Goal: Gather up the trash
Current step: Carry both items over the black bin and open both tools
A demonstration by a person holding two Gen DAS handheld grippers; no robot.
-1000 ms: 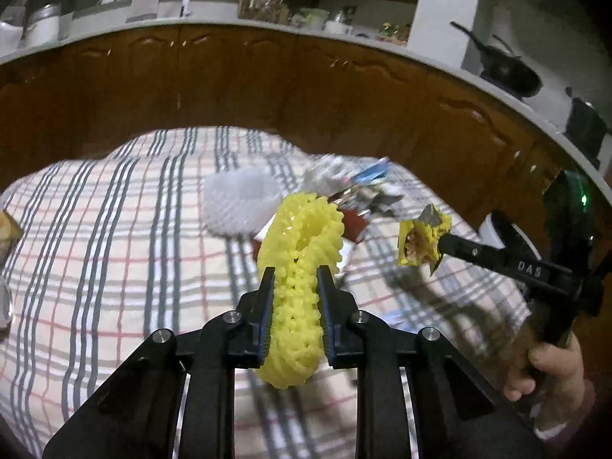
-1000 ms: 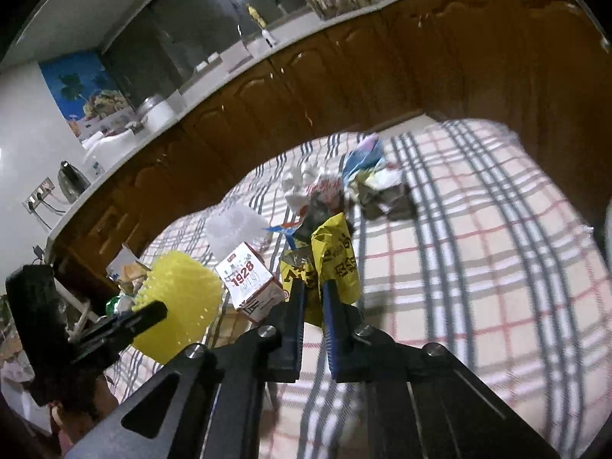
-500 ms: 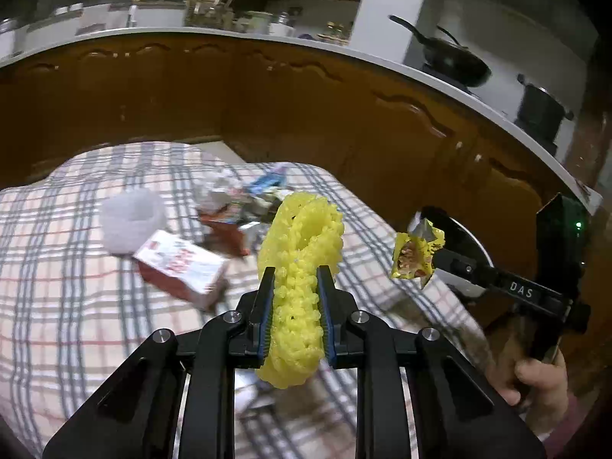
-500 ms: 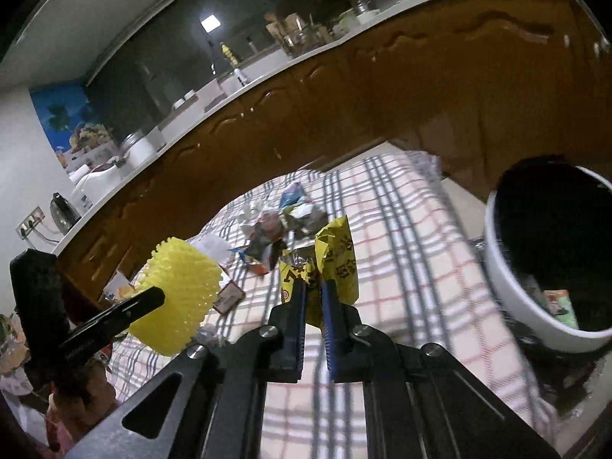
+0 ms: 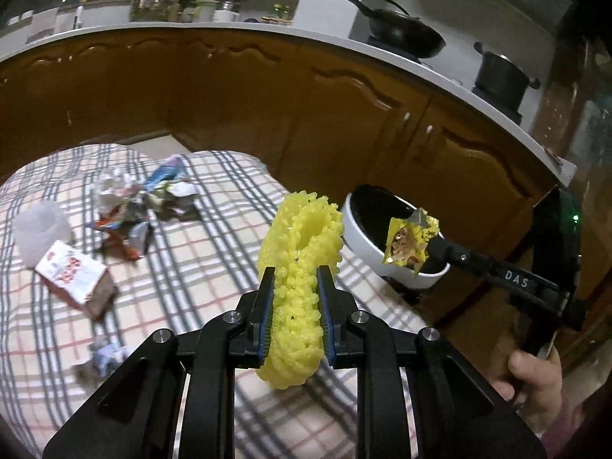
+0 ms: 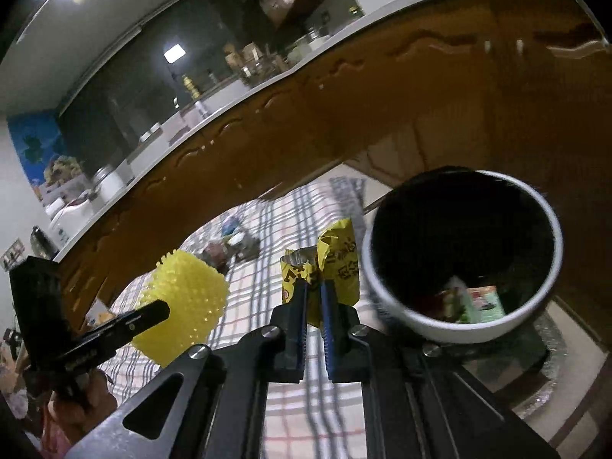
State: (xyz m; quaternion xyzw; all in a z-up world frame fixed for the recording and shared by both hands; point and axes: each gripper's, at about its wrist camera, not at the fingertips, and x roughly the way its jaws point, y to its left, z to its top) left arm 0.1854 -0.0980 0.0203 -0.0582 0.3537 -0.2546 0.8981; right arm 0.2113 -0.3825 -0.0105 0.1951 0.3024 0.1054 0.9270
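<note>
Yellow foam net [image 5: 302, 267] clamped in left claw [image 5: 294, 306]; yellow wrapper [image 6: 332, 264] gripped by right claw [image 6: 313, 306], beside white bin [image 6: 463, 321].

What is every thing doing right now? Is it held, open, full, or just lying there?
Left gripper: shut on the foam net.
Foam net: squeezed, held in the air.
Right gripper: shut on the wrapper.
Wrapper: torn open, held beside the bin.
Bin: open, some trash at the bottom.
Carton: lying on the cloth.
</note>
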